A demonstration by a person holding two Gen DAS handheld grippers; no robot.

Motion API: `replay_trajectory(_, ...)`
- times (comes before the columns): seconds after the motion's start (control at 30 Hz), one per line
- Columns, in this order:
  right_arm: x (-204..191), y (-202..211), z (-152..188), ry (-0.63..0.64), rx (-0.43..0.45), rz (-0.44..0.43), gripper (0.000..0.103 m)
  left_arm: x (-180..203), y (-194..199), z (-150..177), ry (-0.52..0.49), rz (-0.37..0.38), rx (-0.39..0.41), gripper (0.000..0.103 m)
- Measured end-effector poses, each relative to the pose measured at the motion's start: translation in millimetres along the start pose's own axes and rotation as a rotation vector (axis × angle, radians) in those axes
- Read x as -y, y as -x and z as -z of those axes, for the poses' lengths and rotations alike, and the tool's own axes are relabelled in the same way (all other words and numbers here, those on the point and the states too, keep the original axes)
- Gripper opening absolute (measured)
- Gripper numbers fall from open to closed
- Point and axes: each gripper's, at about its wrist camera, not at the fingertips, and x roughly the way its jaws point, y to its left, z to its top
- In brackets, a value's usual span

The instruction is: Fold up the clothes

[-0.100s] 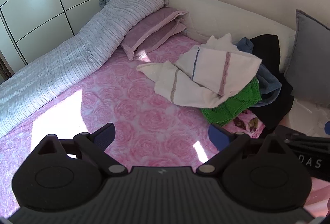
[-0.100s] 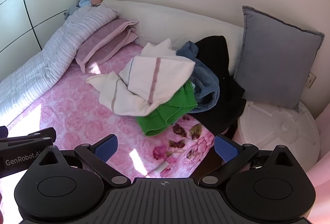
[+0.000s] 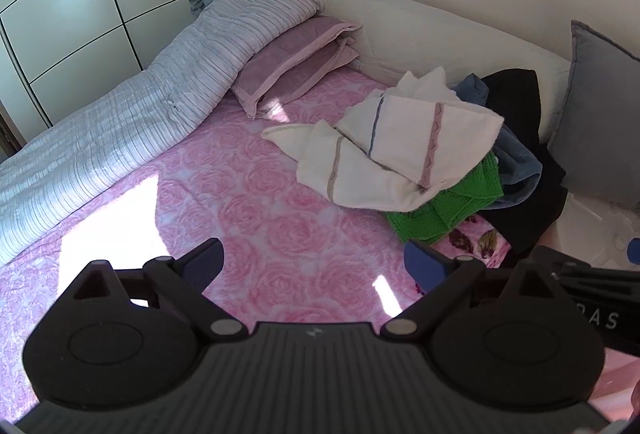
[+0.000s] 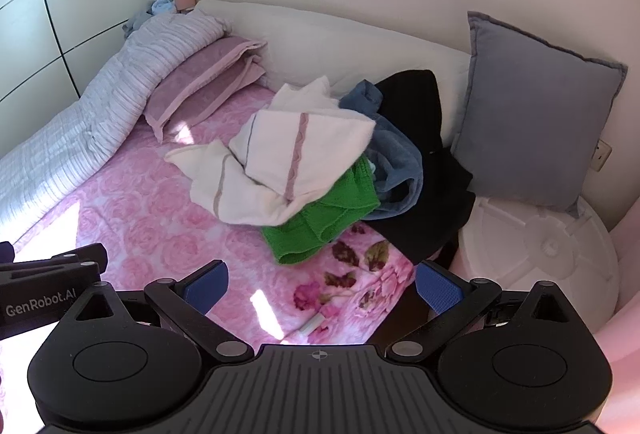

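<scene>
Two wide-spread grippers are held above a bed (image 3: 248,202) covered with a pink rose-patterned sheet, and nothing is gripped by either. Compared with the view a moment earlier, no shift is detected: the pile, the bedding and both tools are found in the same places, so it is judged that the folding has not yet begun and that a first garment is still to be chosen.

Along the far side of the bed a striped quilt (image 3: 132,114) is laid, with a mauve pillow (image 3: 296,70) against the headboard. A grey cushion (image 4: 536,122) is propped at the wall above a white round object (image 4: 540,254) beside the bed.

The clothes are gathered in an unfolded heap near the headboard, on the side of the grey cushion. A black garment (image 4: 424,154) is placed at the back, with a blue one (image 4: 400,170) over its front edge. A green knit (image 4: 320,226) is partly covered by white striped cloth (image 4: 288,162), which lies uppermost and nearest to open sheet.

The left gripper (image 3: 312,262) is seen with empty space between its blue pads, over bare sheet and well short of the heap. The right gripper (image 4: 320,286) is likewise spread, empty, and near the green knit.

The white striped cloth is judged the most accessible first pick.
</scene>
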Motion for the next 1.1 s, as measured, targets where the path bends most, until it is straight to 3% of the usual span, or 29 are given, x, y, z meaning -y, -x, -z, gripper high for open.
replay_trajectory(0.3, 8.4, -2.1, -1.8, 0.007, -0.001, -0.003, 0.103, 23.8, 1.4, -6.6, 0.000, -0.015, 0.003, 0.096)
replay_trajectory(0.7, 18.1, -8.2, 0.4, -0.005, -0.010, 0.019, 0.103, 16.5, -2.3, -12.1, 0.003, 0.026, 0.006, 0.096)
replay_trajectory(1.1, 0.2, -10.2, -2.9, -0.059, -0.009, 0.084, 0.103, -5.6, -18.6, -24.2, -0.043, 0.105, 0.011, 0.096)
